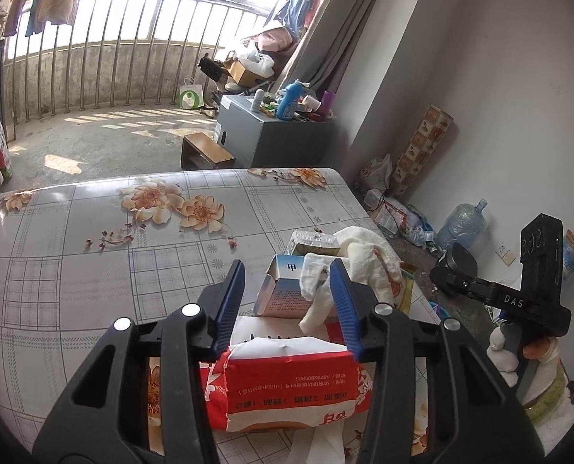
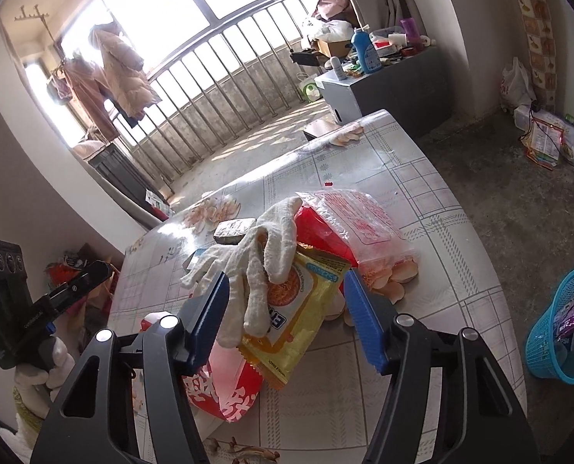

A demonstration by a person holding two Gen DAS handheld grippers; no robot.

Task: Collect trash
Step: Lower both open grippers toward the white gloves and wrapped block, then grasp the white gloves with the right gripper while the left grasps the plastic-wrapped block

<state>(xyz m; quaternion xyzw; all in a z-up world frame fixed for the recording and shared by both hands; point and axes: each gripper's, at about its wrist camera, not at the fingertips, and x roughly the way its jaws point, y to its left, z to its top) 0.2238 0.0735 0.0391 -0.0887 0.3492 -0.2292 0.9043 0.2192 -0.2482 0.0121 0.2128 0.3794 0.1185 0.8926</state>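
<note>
A pile of trash lies on the floral table (image 1: 93, 270). In the left wrist view my left gripper (image 1: 289, 270) is open, its blue fingers either side of a red and white tissue pack (image 1: 287, 386) and a small blue-white box (image 1: 283, 290); a white glove (image 1: 364, 259) lies over them. In the right wrist view my right gripper (image 2: 287, 282) is open above a yellow noodle wrapper (image 2: 298, 309) with the white glove (image 2: 260, 259) draped on it. A red clear plastic bag (image 2: 356, 224) lies behind.
A blue plastic basket (image 2: 561, 332) with a purple wrapper stands on the floor right of the table. A grey cabinet (image 1: 271, 135) with bottles and a wooden stool (image 1: 205, 150) stand beyond the table. Bags and a water jug (image 1: 461, 224) clutter the wall side.
</note>
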